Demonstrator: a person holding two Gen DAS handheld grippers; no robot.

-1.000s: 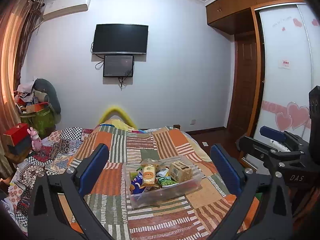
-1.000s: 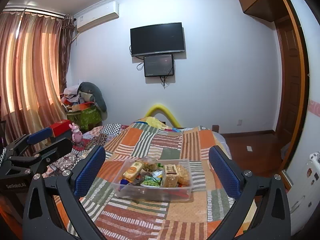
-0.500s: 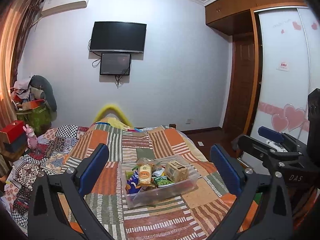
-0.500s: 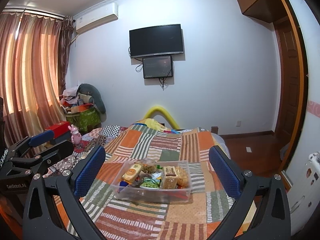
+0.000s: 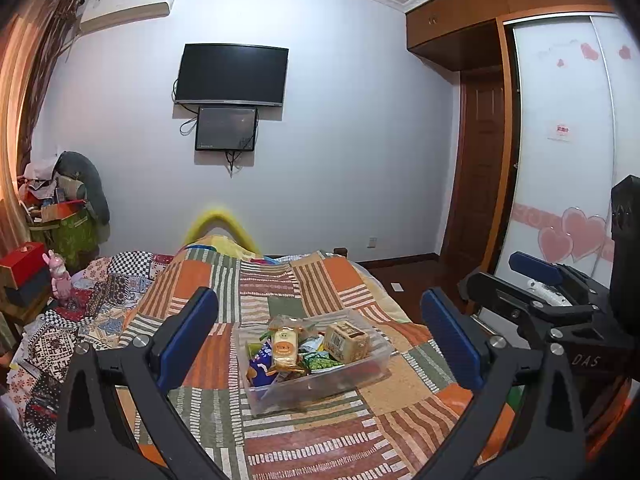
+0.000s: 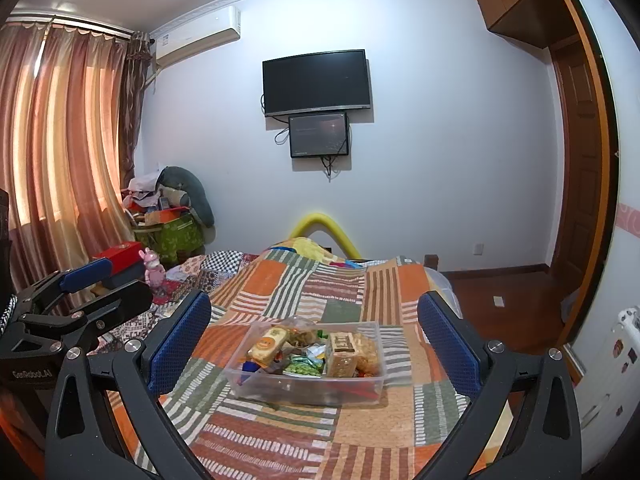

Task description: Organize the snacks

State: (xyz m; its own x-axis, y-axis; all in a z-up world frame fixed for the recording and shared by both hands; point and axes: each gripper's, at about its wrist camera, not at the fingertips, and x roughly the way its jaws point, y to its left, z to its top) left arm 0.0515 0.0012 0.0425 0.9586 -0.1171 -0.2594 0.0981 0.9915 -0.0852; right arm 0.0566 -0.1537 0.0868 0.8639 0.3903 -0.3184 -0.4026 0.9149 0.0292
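A clear plastic bin [image 5: 376,368] [image 6: 372,382] of snacks sits on the patchwork bedspread. Inside are an orange-labelled packet [image 5: 285,350] [image 6: 267,342], a tan cracker box [image 5: 346,340] [image 6: 341,354], a green pea packet [image 5: 320,362] [image 6: 302,369] and a blue packet [image 5: 260,364]. My left gripper [image 5: 320,340] is open and empty, held above the bed short of the bin. My right gripper [image 6: 314,340] is open and empty, also short of the bin. Each gripper shows at the edge of the other's view.
The patchwork bedspread [image 5: 280,284] [image 6: 320,280] covers the bed. A pink toy rabbit [image 5: 60,276] and red box [image 5: 22,264] sit at the left. A wardrobe with heart stickers [image 5: 568,200] and a door stand at the right. A TV [image 6: 316,82] hangs on the far wall.
Both views have shifted slightly; the bin sits a little lower and more central between the fingers. Both grippers stay open.
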